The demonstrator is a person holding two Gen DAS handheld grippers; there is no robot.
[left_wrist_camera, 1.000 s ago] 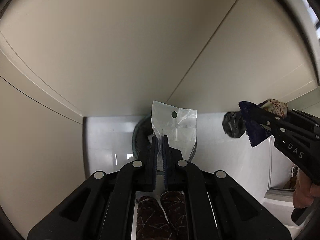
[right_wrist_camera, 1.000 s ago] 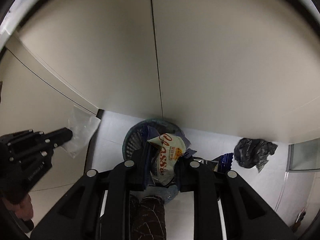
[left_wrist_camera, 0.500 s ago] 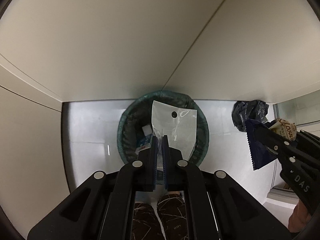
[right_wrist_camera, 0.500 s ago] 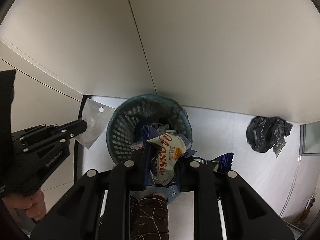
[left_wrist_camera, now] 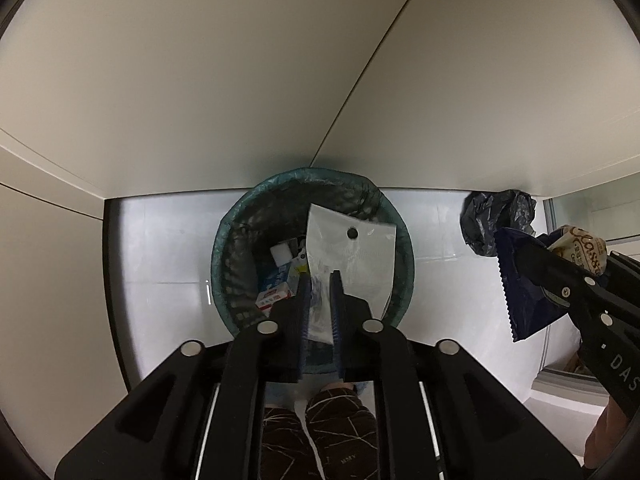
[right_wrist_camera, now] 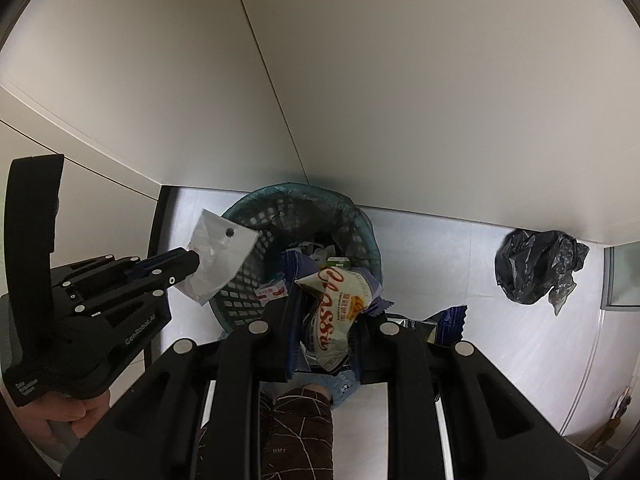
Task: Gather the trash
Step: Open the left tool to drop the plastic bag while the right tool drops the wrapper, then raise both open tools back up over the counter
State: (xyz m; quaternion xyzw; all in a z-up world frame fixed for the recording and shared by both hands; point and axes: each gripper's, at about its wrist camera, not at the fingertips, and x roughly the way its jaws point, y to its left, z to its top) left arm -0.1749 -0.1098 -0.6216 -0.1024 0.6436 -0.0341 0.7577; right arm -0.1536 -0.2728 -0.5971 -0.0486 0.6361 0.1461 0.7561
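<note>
So the left gripper (left_wrist_camera: 319, 276) has its jaws opening, clear plastic pouch (left_wrist_camera: 352, 252) between them, right over the teal mesh bin (left_wrist_camera: 230, 236). Right gripper (right_wrist_camera: 326, 312) is clamped on crumpled snack wrappers (right_wrist_camera: 336, 312), probably also above the bin. Black bag (right_wrist_camera: 536, 266) on the floor nearby

Pale beige wall panels (left_wrist_camera: 200, 80) fill the far part of both views, and a thin straight seam (left_wrist_camera: 372, 68) runs down between two of them. Below lies a glossy white tiled floor (left_wrist_camera: 160, 248) with a short bright glint (left_wrist_camera: 208, 294) on its left. A dark upright strip (right_wrist_camera: 154, 232) borders the floor on the far left. On the far right stands a glass pane (right_wrist_camera: 624, 280) in a grey frame. At the near edge, dark brown trousers (right_wrist_camera: 296, 432) with thin pale crossing lines show; what lies beyond them is hidden.
</note>
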